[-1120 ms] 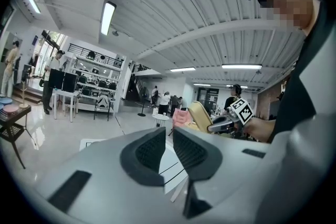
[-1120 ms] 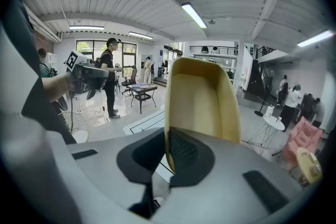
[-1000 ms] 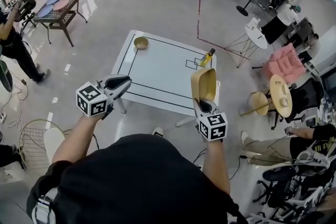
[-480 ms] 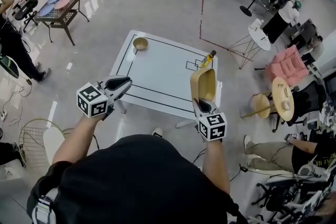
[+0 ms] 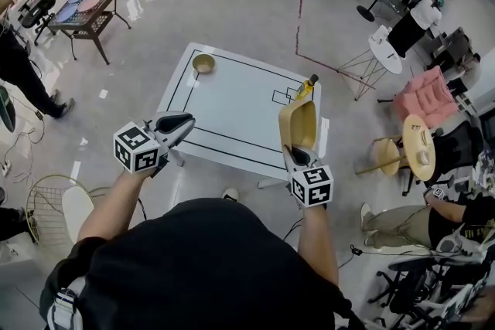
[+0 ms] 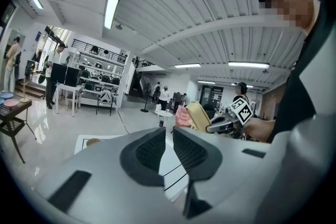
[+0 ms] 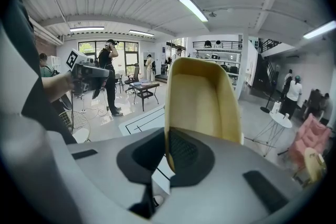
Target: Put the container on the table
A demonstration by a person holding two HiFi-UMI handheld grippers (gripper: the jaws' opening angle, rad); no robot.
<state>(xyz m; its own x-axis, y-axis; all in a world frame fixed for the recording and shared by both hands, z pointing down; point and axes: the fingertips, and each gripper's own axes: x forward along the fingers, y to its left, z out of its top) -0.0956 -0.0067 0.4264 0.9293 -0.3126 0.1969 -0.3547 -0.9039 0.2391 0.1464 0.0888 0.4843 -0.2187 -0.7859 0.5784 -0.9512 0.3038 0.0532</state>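
Container: one pale yellow, trough-shaped plastic container [image 5: 300, 125] is recorded. It is not set down. It is held in the air, seen from the head view against the near right part of the white rectangular table with a black outline [image 5: 232, 108]. Its hollow side is turned up towards the head camera.

Right gripper [image 5: 298, 153]: the jaws are clamped on one end wall of the container [image 7: 202, 92], which rises steeply away from them. The wall is seen pinched between the dark ribbed pads [image 7: 184, 150]. The right forearm is stretched forward and the wrist is kept straight.

Left gripper [image 5: 182, 120]: it is held off the near left corner of the table, over the floor, pointing forward and slightly inward. In the left gripper view the jaws are brought together to a thin slit, and nothing is seen between them. The left forearm is extended, with the elbow out to the side.

Counts: two grippers, each fitted with one cube bearing black-and-white square markers; one table.

On the table: one small tan round bowl [image 5: 204, 62] is noted at the far left corner. One yellow bottle with a dark cap [image 5: 307, 85] is noted at the far right corner, just beside a small black-outlined rectangle [image 5: 282, 96].
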